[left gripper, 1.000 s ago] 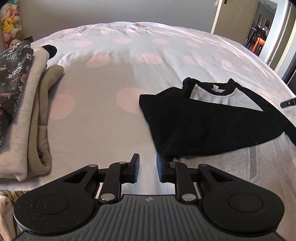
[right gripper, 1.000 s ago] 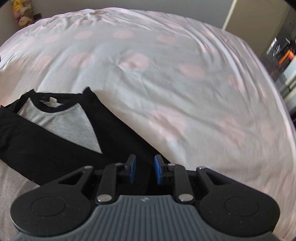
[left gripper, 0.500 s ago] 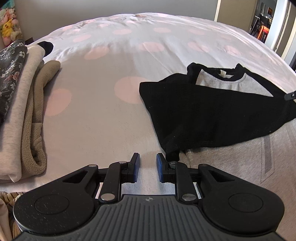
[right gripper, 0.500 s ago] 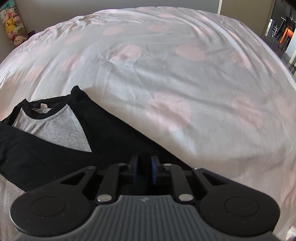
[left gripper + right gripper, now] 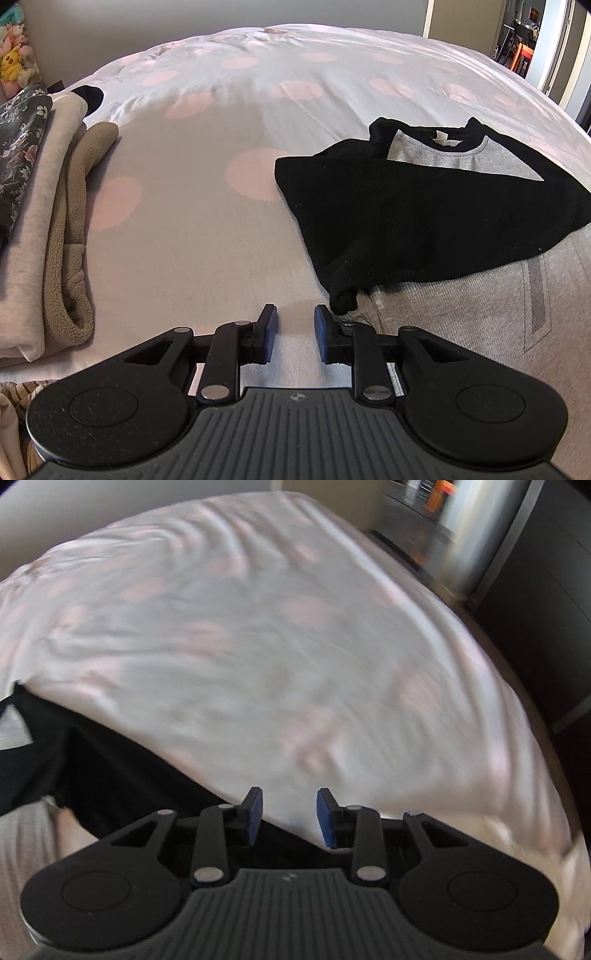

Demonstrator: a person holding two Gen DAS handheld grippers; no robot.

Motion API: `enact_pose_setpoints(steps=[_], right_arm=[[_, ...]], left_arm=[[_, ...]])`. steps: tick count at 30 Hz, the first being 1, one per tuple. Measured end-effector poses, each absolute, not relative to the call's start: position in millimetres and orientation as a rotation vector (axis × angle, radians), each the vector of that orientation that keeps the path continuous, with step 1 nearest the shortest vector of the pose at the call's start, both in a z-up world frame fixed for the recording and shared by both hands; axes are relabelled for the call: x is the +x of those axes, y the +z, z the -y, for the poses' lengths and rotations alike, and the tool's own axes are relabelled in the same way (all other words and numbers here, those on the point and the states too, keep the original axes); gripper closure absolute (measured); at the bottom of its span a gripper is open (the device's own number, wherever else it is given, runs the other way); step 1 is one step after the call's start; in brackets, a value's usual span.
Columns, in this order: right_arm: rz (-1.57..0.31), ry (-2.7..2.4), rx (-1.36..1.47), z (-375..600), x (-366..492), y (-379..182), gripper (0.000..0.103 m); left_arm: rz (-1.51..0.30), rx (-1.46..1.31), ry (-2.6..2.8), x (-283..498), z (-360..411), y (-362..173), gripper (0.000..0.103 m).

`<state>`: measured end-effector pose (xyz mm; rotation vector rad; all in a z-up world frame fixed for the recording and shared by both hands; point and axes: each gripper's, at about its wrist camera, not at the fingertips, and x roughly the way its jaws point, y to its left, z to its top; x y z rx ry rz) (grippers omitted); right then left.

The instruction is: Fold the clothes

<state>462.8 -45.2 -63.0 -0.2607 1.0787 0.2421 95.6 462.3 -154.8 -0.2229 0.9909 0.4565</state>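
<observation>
Letting go on the right: right gripper [image 5: 290, 818] with jaws parted, having just been opening, nothing between the blue pads but bare duvet, where half a second ago those jaws sat nearly together over black cloth. Swinging away now too, judging by the smeared view and the bed edge and dark floor newly in sight at the right. Black right sleeve [image 5: 122, 771] left lying flat on the bed, running from the lower middle of that view off to the left.

Hovering low on the left: left gripper [image 5: 295, 332] narrowly parted, gap a touch wider than a second ago, empty, its right pad just beside the bunched cuff of the left sleeve [image 5: 343, 299] but not on it. Black-and-grey raglan shirt [image 5: 436, 206] spread face up on the spotted duvet [image 5: 258, 173], its left sleeve already laid diagonally across the chest, collar pointing away toward the far side of the bed. Shirt sitting much as it did a second ago in the left view, so no drag from the release.

Meaning for the task, as a judgement: 1 sleeve fold set down and released, the other sleeve or the body fold likely next; both grippers free to re-grip. Stack of folded clothes [image 5: 40, 206] waiting at the left edge, well apart from the shirt, a likely destination once folding finishes.
</observation>
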Motion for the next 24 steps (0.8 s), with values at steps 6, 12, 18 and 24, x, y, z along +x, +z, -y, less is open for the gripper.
enact_pose_setpoints(steps=[6,12,18,24], right_arm=[[-1.076,0.126,-0.212,103.1,453.3,-64.5,0.058],[-1.104,0.090,-0.227,123.1,457.7,-79.0,0.053],[-1.168,0.078,-0.162,134.7,458.4,-104.5,0.073],[-1.092,0.118,-0.150,115.7,451.1,-73.0,0.094]], left_arm=[[-0.999,-0.202,0.457,96.1,-458.8,-155.2,0.081],[-0.995,-0.218,0.455,95.8,-461.2,-156.6,0.080],[-0.997,-0.195,0.457,97.6,-458.5,-157.5,0.079],[-0.992,-0.204,0.452,96.0,-459.9,-156.7,0.079]])
